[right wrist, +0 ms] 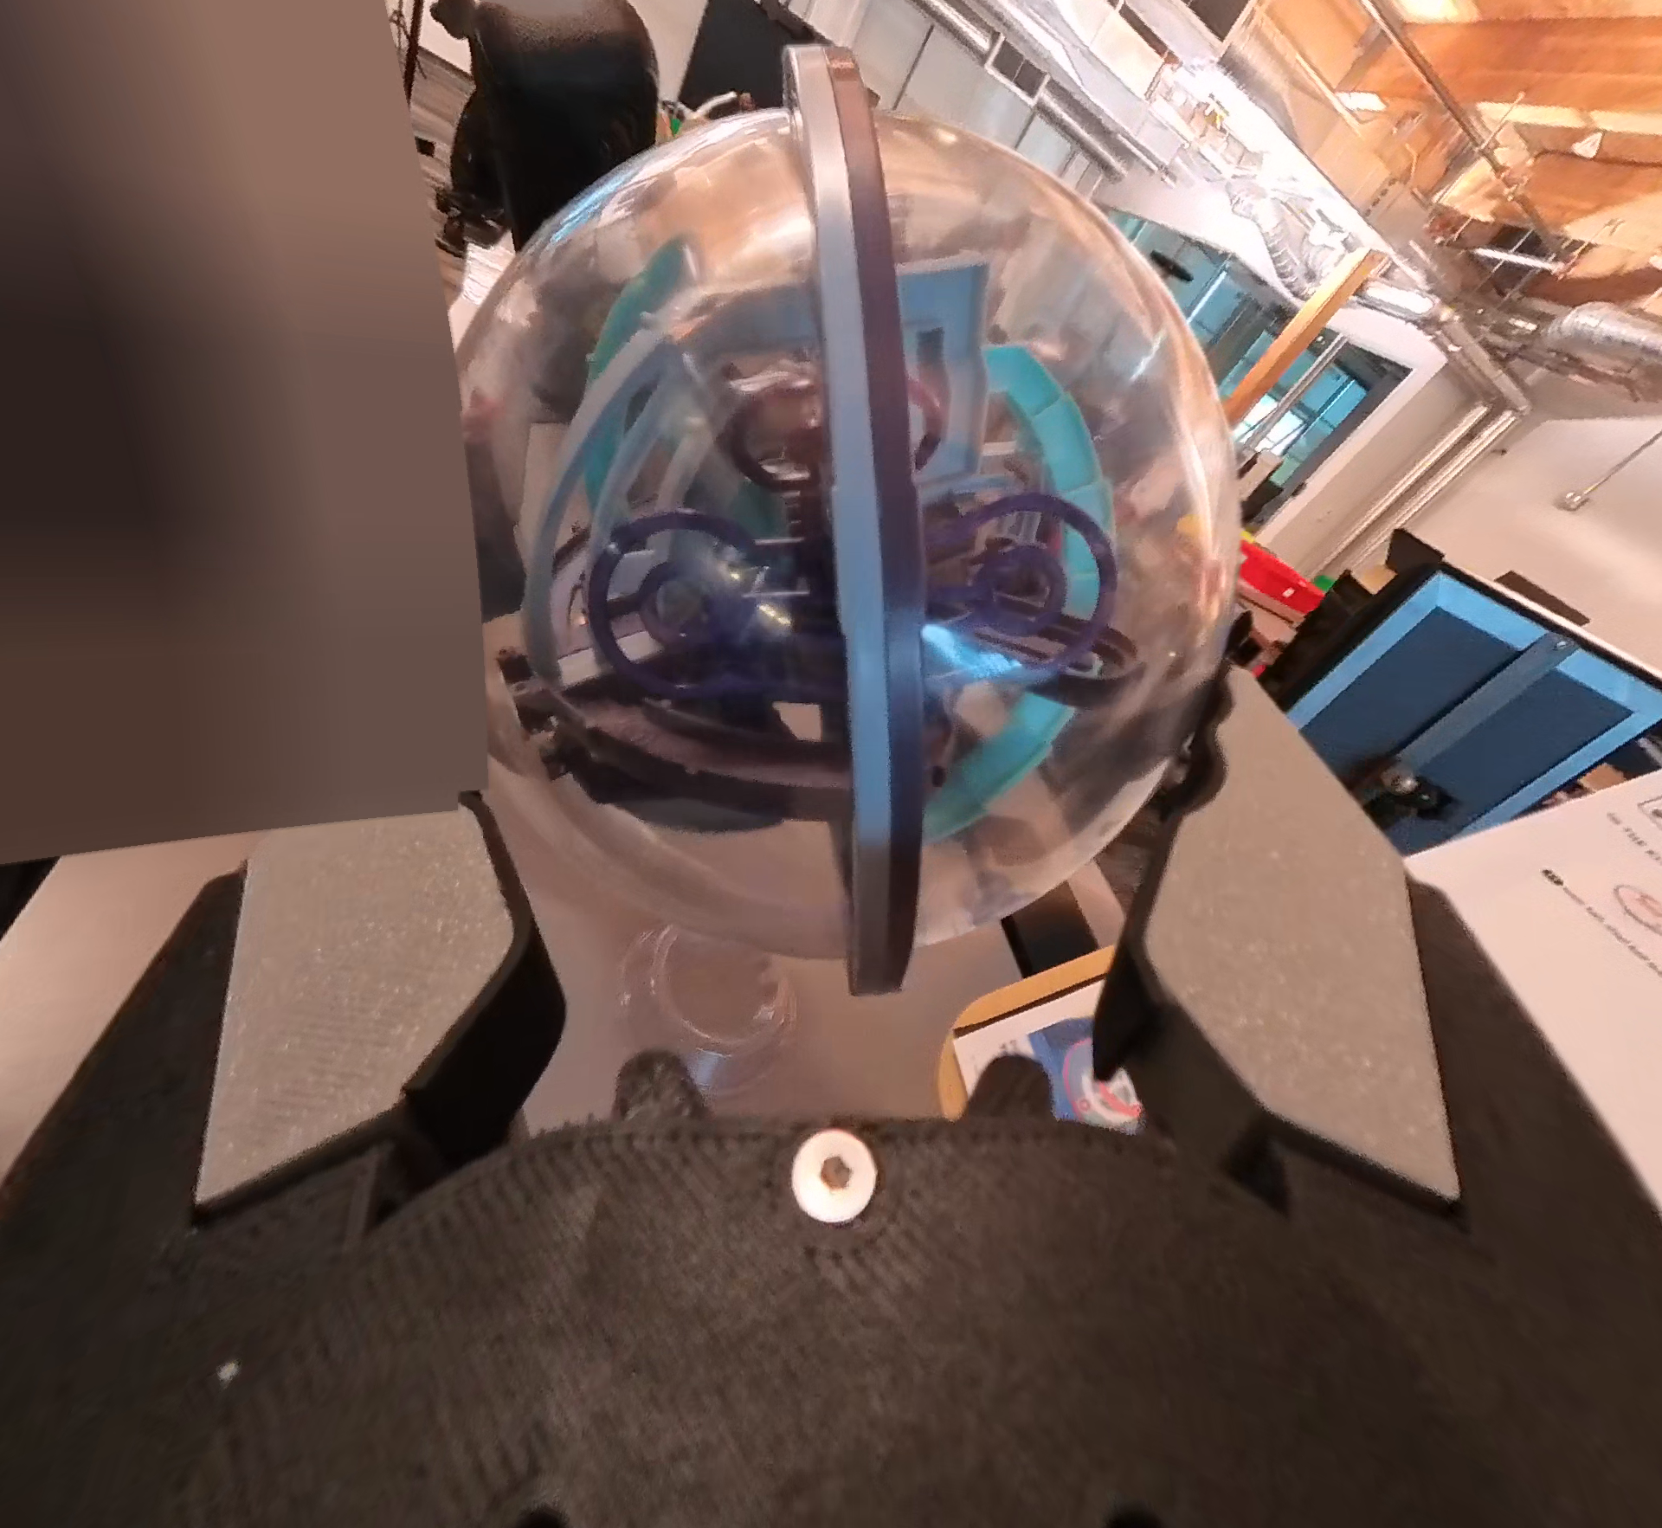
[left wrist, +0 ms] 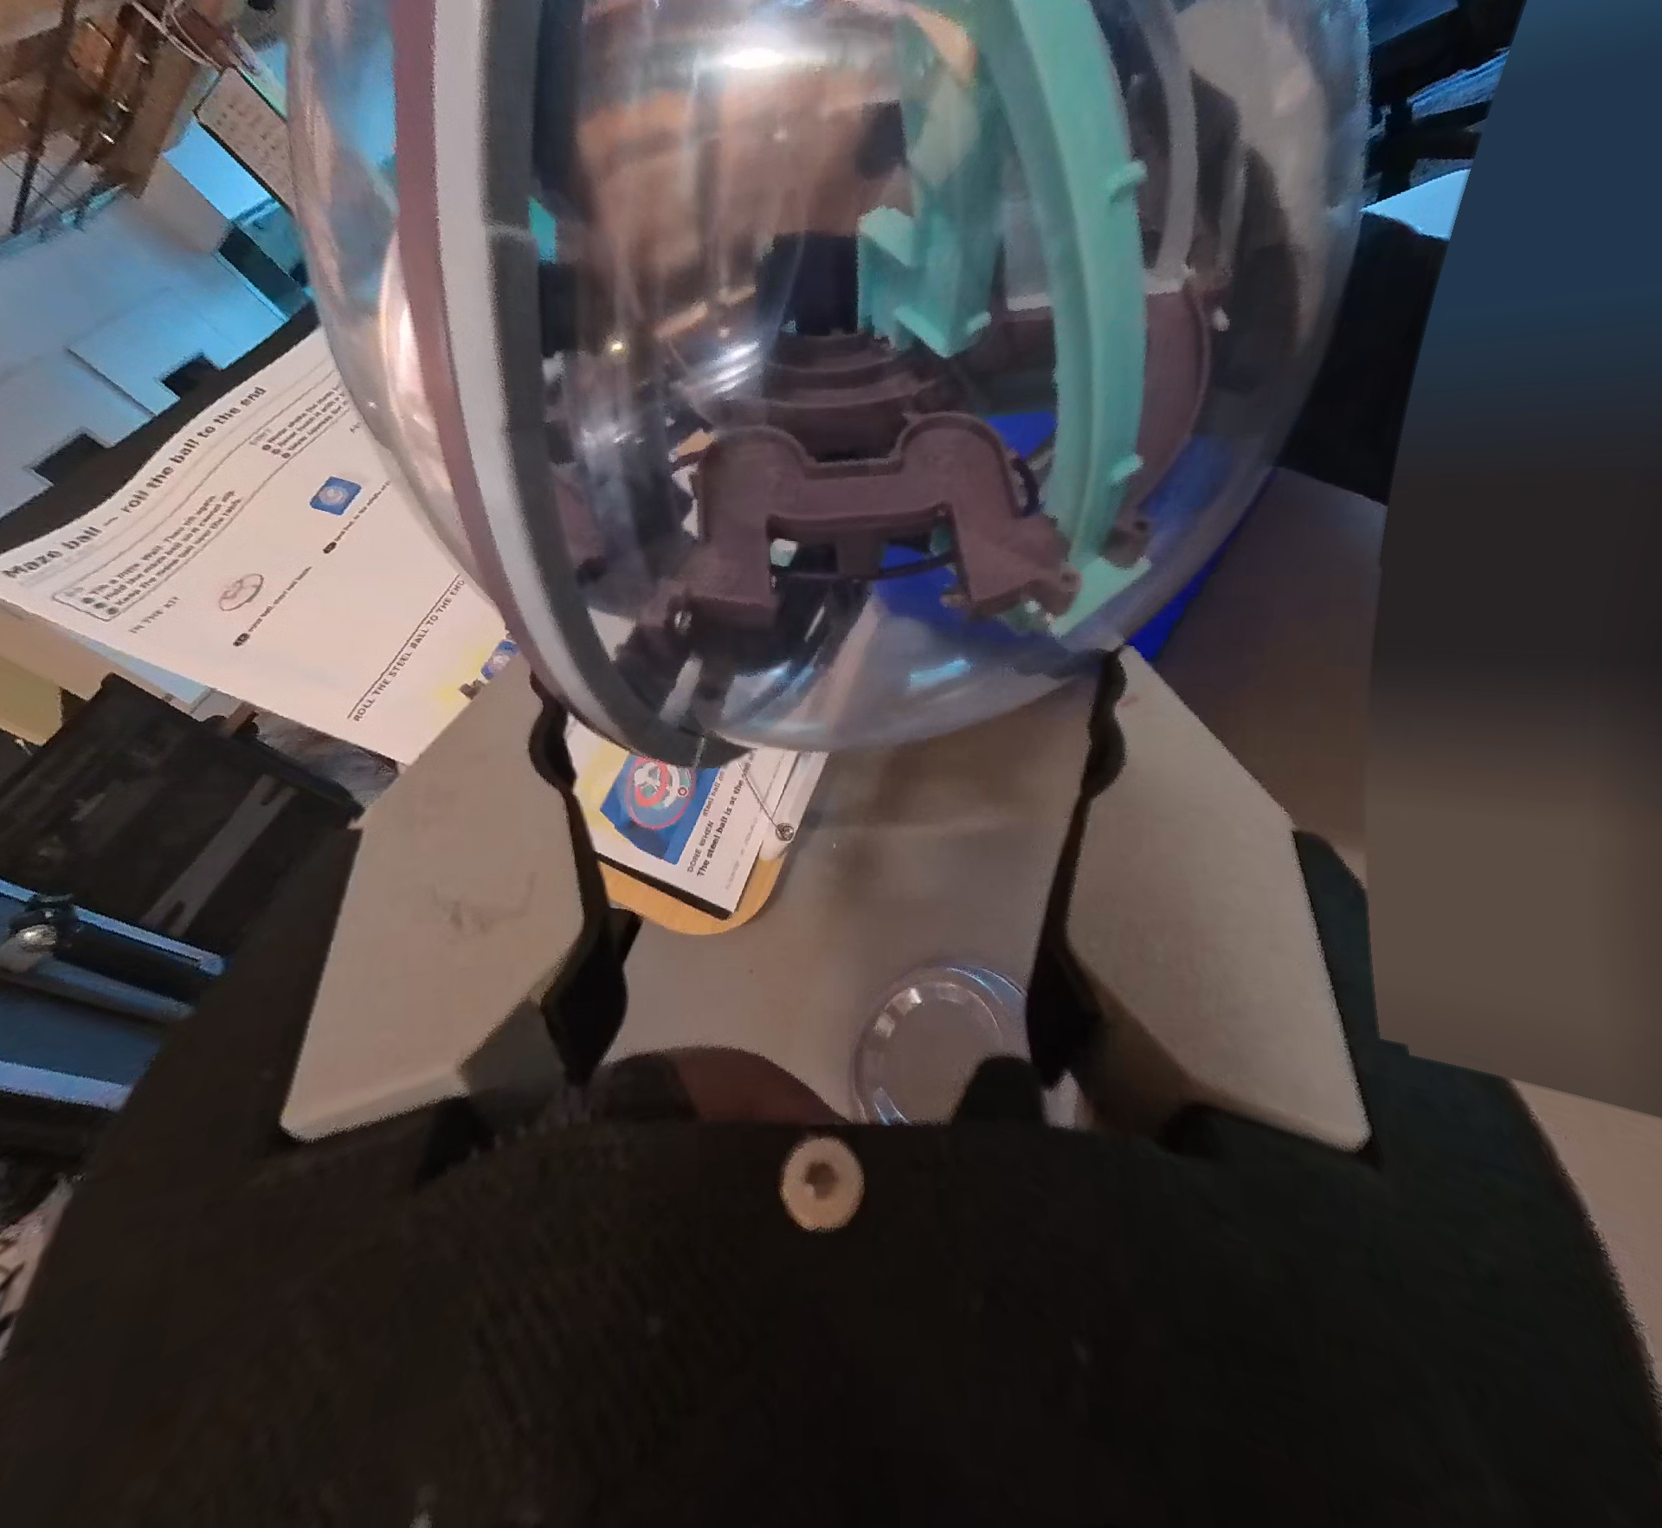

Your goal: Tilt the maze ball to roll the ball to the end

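Maze ball (left wrist: 809, 297) fills the upper centre of my left wrist view, lifted off the surface (left wrist: 899, 882), with the left gripper (left wrist: 823, 698) jaws closed on its lower curve. In my right wrist view, the right gripper (right wrist: 845, 729) jaws clamp its sides; a clear ring stand (right wrist: 710, 1008) sits below.

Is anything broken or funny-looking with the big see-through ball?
Nothing looks broken. The maze ball is held off the table, its grey rim band standing nearly upright, and its clear round stand sits empty on the table below.
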